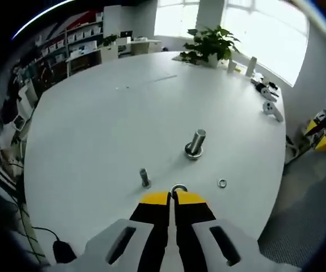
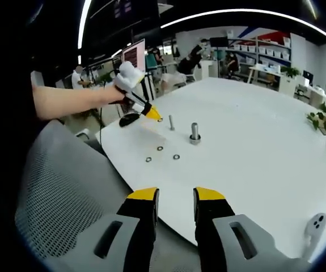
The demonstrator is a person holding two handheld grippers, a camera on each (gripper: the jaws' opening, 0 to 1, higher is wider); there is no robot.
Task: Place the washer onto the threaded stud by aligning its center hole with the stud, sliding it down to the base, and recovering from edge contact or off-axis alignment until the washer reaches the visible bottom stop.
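Washer, small silver metal ring [image 1: 178,188], sits pinched in my closed left gripper [image 1: 174,197], thin upright threaded steel stud [image 1: 144,177] just left-forward; right gripper [image 2: 176,195] open, empty.

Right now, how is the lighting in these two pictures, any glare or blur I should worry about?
Left gripper view: the windows at the top are blown out white, yet the washer at the left claw tips and the stud read sharply on the table. Right gripper view: dimmer toward the left, ceiling strips glare, straight edges bow from the fisheye, and the loose washers look tiny.
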